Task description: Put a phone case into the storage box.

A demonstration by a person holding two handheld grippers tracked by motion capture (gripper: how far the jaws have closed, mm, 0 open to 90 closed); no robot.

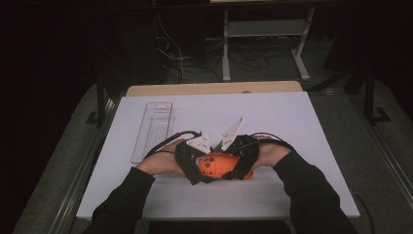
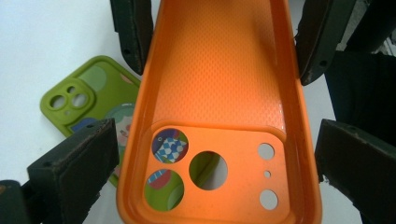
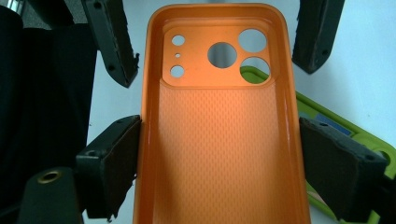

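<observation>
An orange phone case is held above the white table between my two grippers, which face each other. My right gripper is shut on the case's long sides at its plain end, with both pads pressed to the rim. At the camera-hole end, my left gripper has a jaw on each side of the case. A thin gap shows beside one jaw, so it stands open. A green phone case with a printed picture lies flat on the table beneath.
A clear plastic tray lies at the back left of the white table top. Both forearms in dark sleeves rest near the front edge. Cables and desk legs stand on the floor beyond the table.
</observation>
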